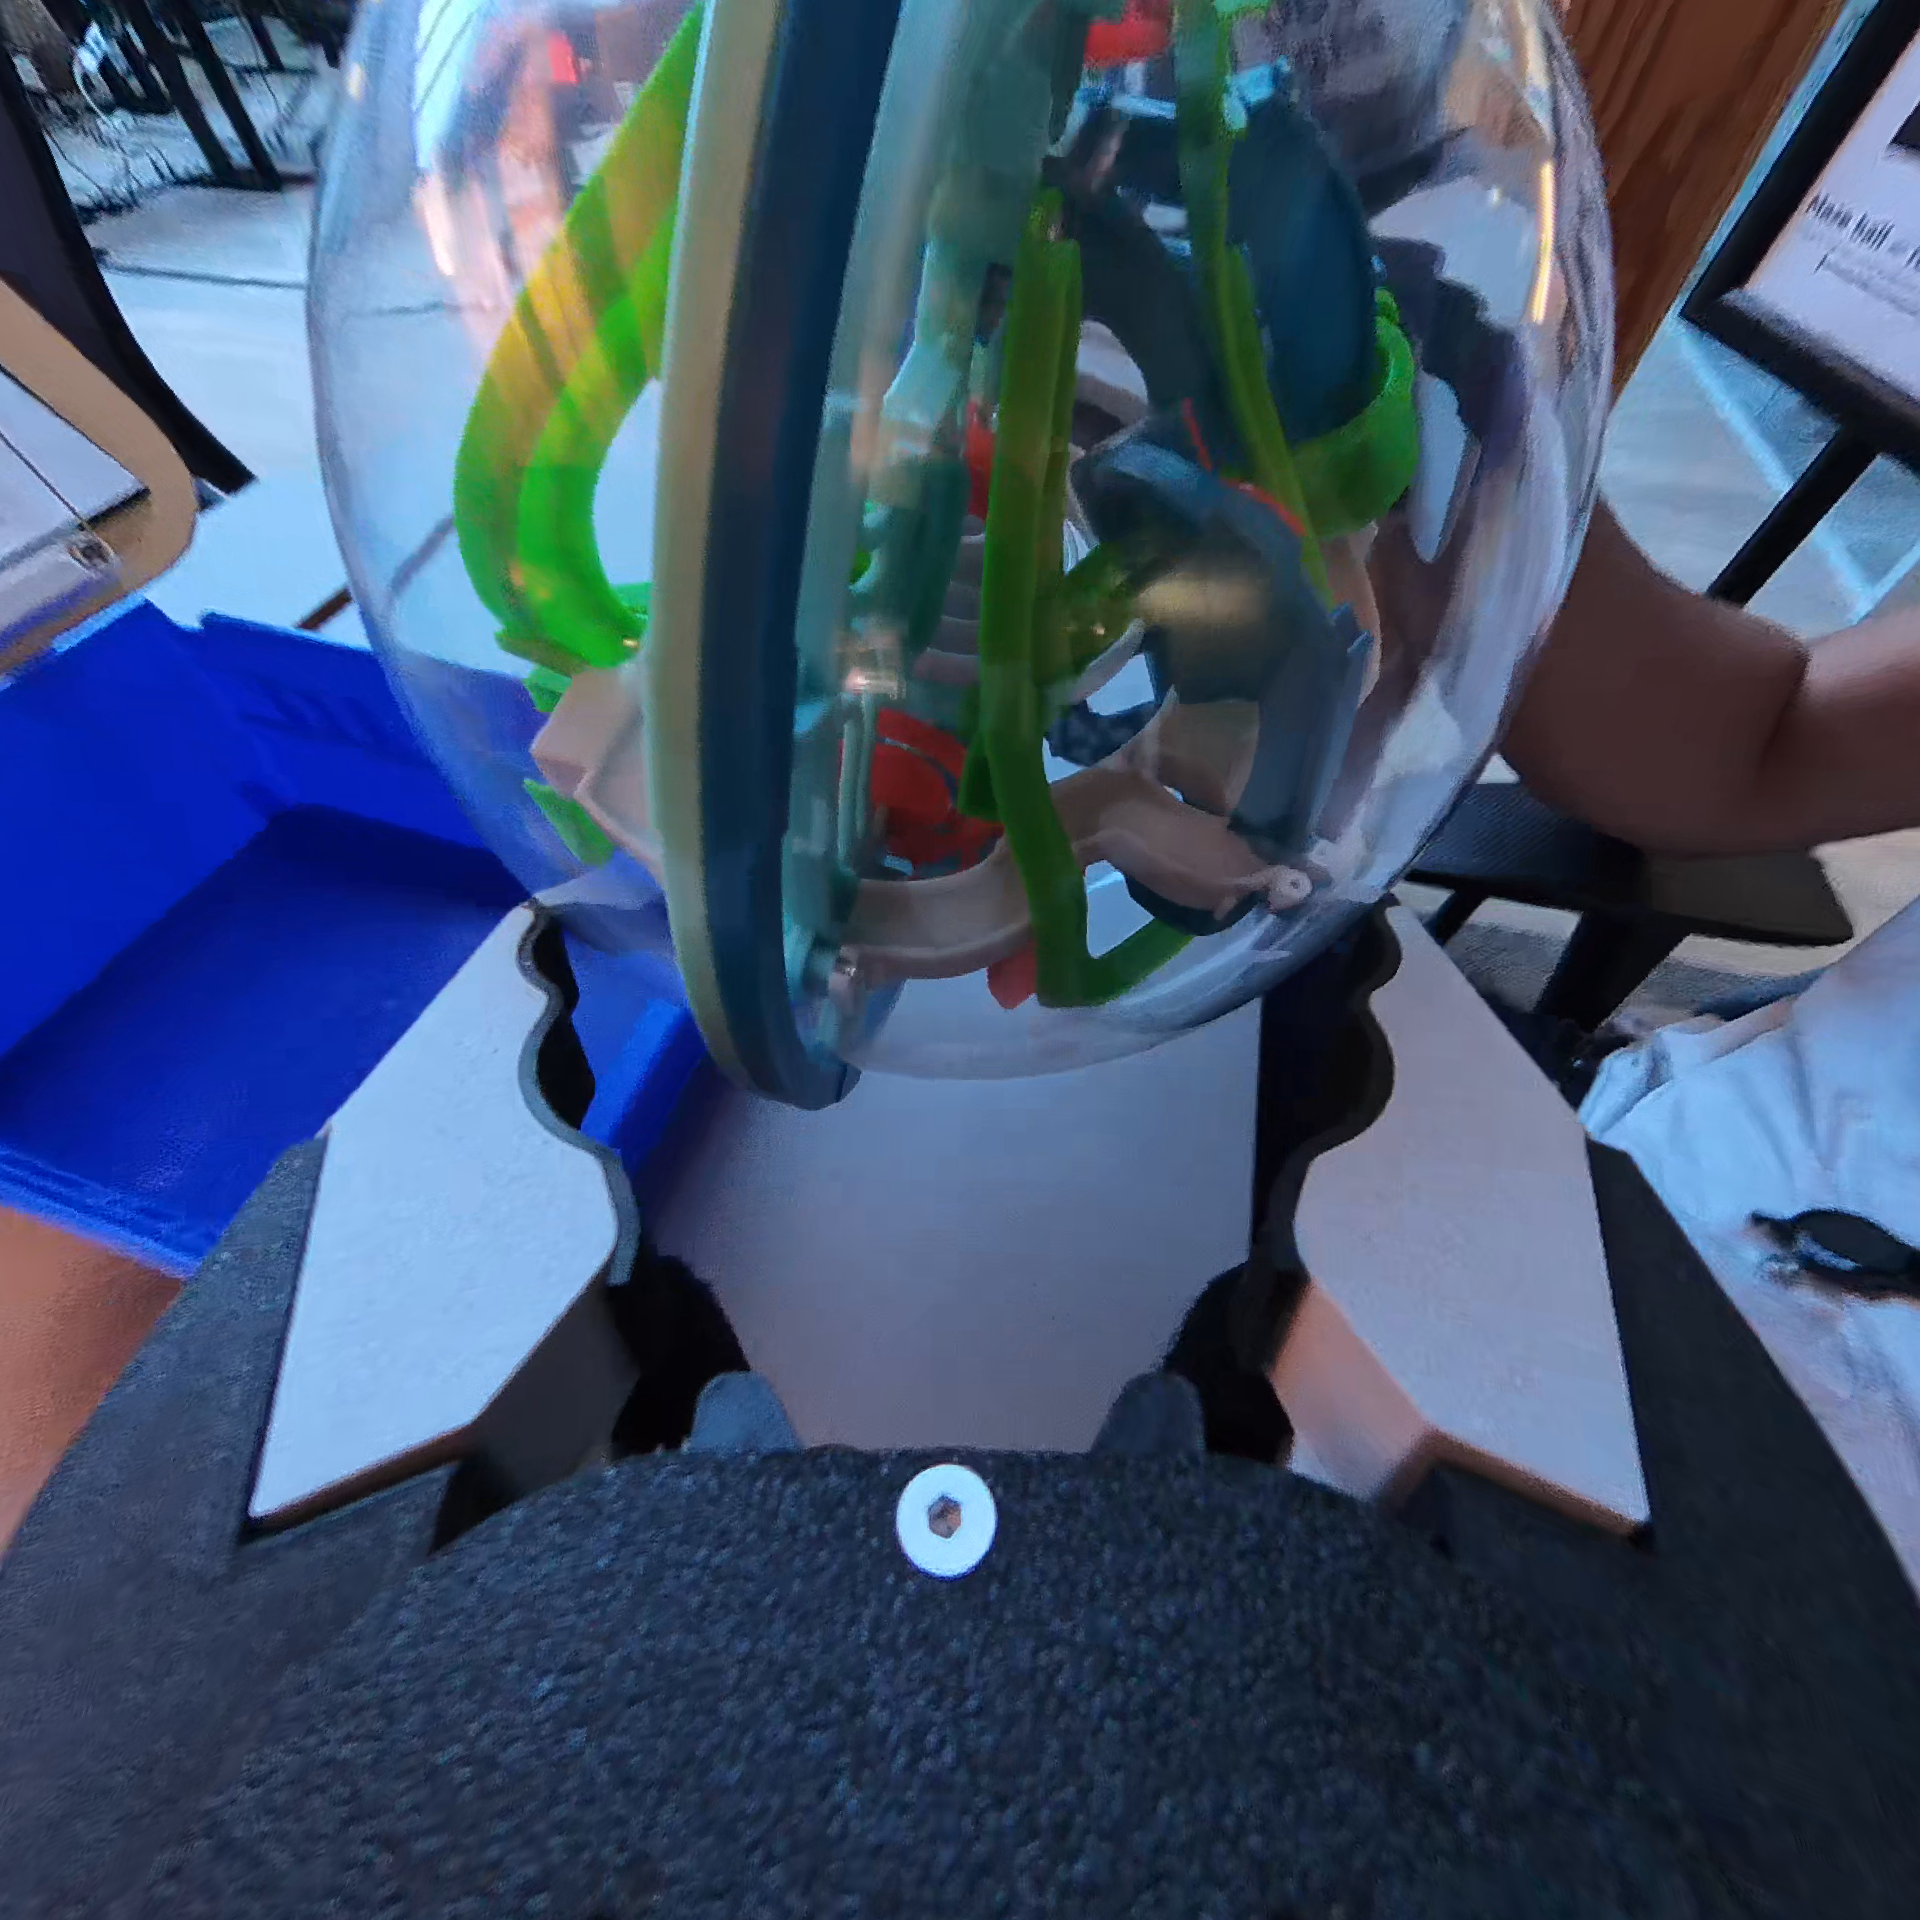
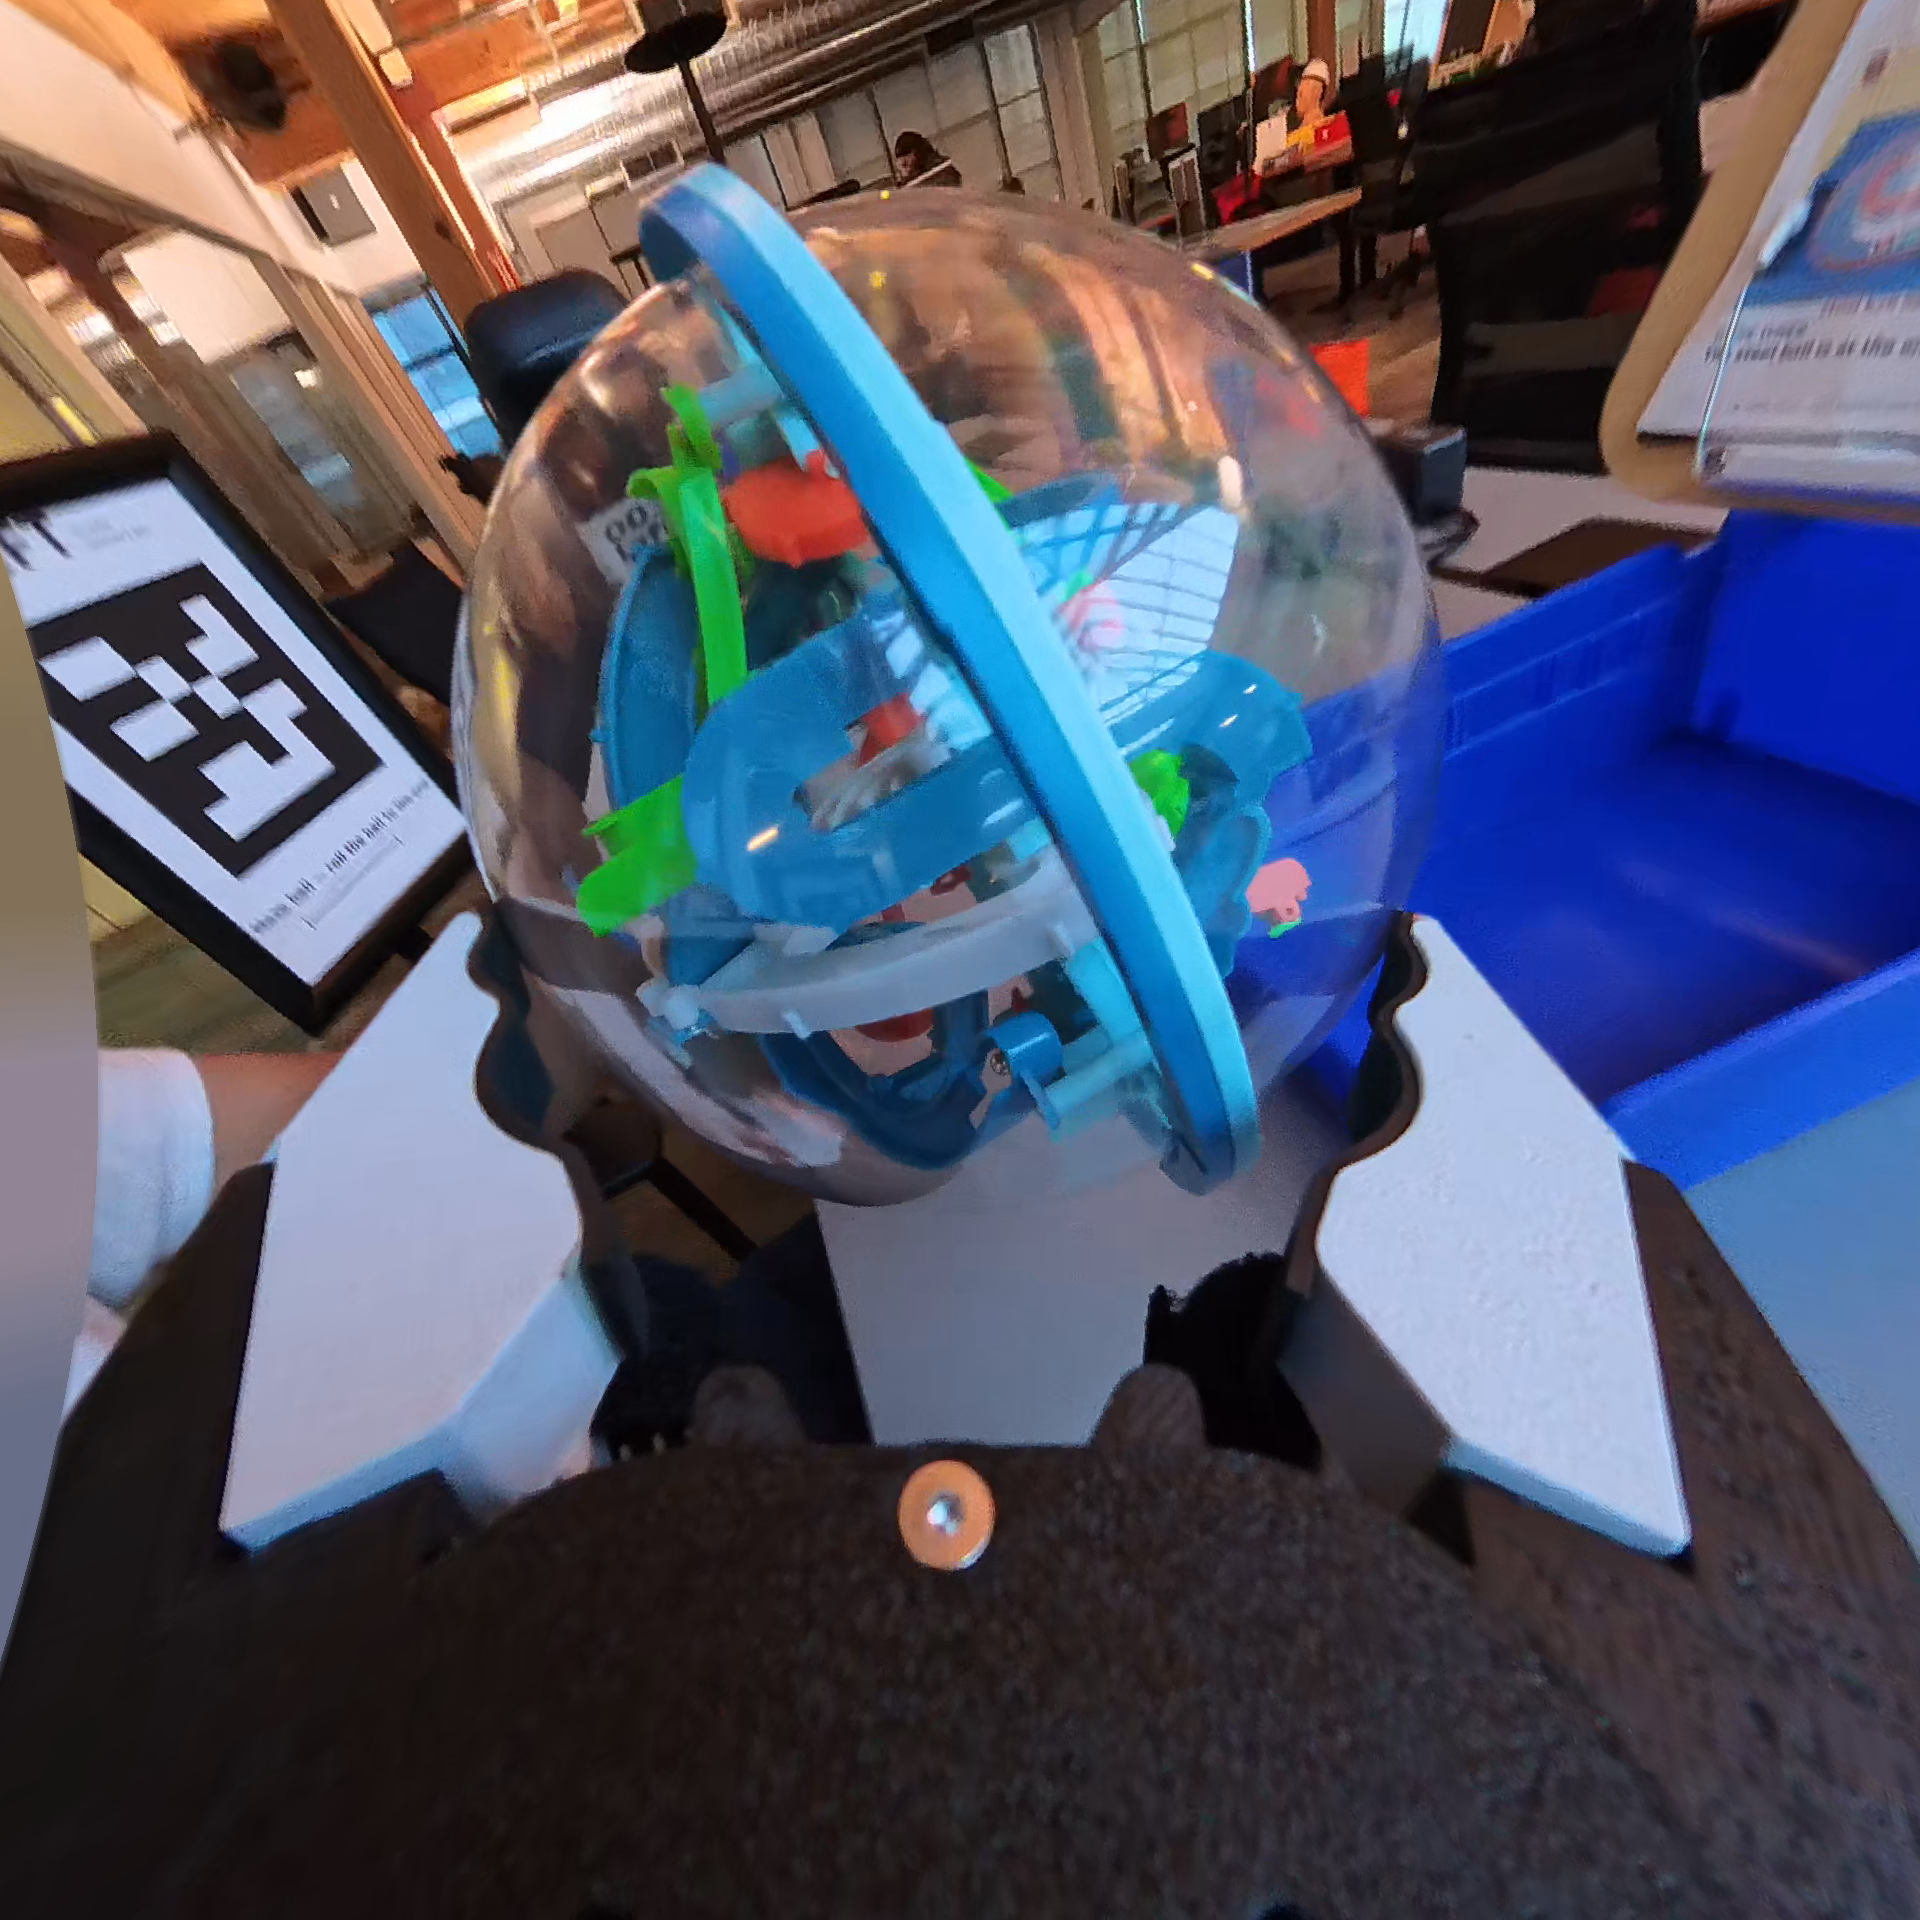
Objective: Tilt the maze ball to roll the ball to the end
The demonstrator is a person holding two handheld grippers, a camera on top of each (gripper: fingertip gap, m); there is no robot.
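Grainy black bodies carry flat pale fingers with wavy inner edges. The left gripper [image 1: 961, 935] and right gripper [image 2: 940, 997] each spread wide around the maze ball [image 2: 935, 686], tips pressed to its clear smooth shell. Inside curl green, blue and beige tracks; a blue rim rings it, tilted. A blue bin [image 2: 1704, 852] lies just beyond, over the pale worktop [image 2: 1787, 1299].

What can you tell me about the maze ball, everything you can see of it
The maze ball is a clear plastic sphere, glossy with reflections, with a blue band round its middle that sits tilted. Inside run green, blue, grey and red tracks. The small rolling ball cannot be made out. It is held up between the left gripper and the right gripper, each with its fingers against the shell. A blue bin lies behind.
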